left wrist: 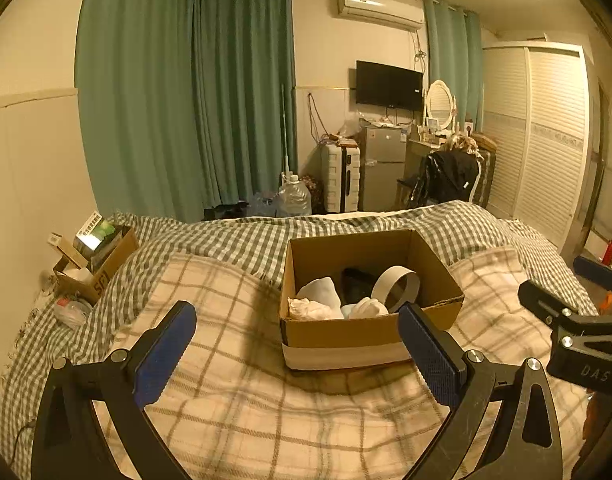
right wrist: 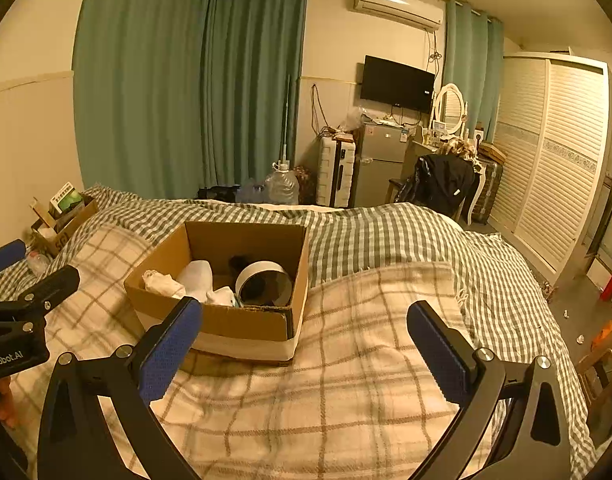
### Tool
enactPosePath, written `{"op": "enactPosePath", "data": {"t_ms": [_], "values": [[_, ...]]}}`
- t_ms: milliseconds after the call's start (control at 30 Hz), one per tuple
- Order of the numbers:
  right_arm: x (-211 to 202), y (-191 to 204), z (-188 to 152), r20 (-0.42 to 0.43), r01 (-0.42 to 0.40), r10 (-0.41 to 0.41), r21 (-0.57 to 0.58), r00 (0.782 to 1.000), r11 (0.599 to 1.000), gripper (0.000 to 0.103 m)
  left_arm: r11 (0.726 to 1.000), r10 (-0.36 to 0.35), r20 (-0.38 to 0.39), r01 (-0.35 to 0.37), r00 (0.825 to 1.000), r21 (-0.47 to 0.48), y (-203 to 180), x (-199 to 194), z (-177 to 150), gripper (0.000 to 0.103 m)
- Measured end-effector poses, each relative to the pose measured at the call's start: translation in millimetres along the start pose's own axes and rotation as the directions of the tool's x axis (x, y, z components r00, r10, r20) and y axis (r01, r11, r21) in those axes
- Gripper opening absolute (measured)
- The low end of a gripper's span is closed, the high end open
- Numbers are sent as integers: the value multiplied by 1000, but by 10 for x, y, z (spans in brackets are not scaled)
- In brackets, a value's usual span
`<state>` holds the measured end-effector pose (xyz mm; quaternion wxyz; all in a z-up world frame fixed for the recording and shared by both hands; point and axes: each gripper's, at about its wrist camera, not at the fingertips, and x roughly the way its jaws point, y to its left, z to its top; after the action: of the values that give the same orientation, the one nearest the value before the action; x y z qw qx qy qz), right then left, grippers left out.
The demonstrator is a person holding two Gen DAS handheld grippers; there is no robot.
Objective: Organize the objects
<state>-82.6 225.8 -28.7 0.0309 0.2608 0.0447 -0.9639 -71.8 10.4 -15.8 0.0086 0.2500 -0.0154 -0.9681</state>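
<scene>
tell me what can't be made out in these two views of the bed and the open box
- Dark item at the back of the cardboard box: shadowed in both views, partly hidden by the white cloth and white ring; unidentifiable.
- Box floor: covered by the contents.
- Second carton by the wall: its contents are too small, and a label too blurred to read.
- Right gripper in the left wrist view: cut off by the edge, fingers out of frame.

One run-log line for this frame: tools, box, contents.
left tool: open, empty | right tool: open, empty | cardboard box: on bed, open | contents: white cloths, tape roll
</scene>
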Motion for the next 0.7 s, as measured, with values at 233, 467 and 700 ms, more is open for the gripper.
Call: {"op": "enactPosePath", "data": {"t_ms": [233,467,700], "values": [[9,29,-50,-4,3,-3,-9,1000,1000,103,1000,9,0,-9,1000,-18,52,-15,-18,103],[10,71,-72,-18,9,-10,-18,1000,1000,103,999,32,-17,-32,999,-12,78,23,-59,103],[24,79,-84,-24,7,-7,-13,1000,1000,103,999,25,-25,-26,999,-29,121,45,-70,103]]}}
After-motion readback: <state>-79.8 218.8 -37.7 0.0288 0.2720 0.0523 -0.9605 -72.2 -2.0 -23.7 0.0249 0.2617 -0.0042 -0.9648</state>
